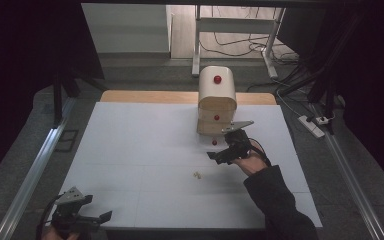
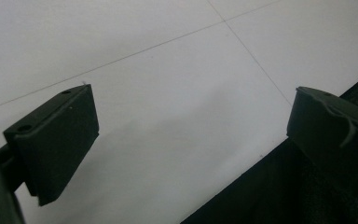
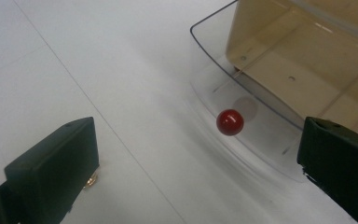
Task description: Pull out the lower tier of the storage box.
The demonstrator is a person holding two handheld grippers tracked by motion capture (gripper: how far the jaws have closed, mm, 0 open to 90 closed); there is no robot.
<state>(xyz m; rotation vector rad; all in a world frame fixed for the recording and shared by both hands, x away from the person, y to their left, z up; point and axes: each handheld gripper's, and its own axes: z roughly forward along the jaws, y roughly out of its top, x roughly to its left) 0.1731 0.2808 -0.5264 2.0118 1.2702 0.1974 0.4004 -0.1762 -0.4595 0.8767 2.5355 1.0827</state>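
While drawer (image 3: pixel 279 93) already out, right gripper (image 1: pixel 228 152) gaping empty beside red knob (image 3: pixel 230 122); left gripper (image 1: pixel 82 216) gaping idle; small bits (image 1: pixel 197 174) still loose on table (image 1: pixel 130 150).

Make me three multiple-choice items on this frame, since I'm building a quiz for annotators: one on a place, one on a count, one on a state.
1. Where is the right gripper?
A. in front of the small drawer cabinet
B. at the table's far left corner
C. on top of the cabinet

2. How many red knobs show on the cabinet in the high view?
A. one
B. three
C. five

3. How does the bottom drawer stand in the right gripper view?
A. shut flush
B. lifted out and turned over
C. pulled open

Answers:
1 A, the high view shows the hand holding it just before the cabinet.
2 B, one on the curved lid, one on the middle drawer, one on the lowest front.
3 C, its clear front with the knob stands out from the body, the inside showing.
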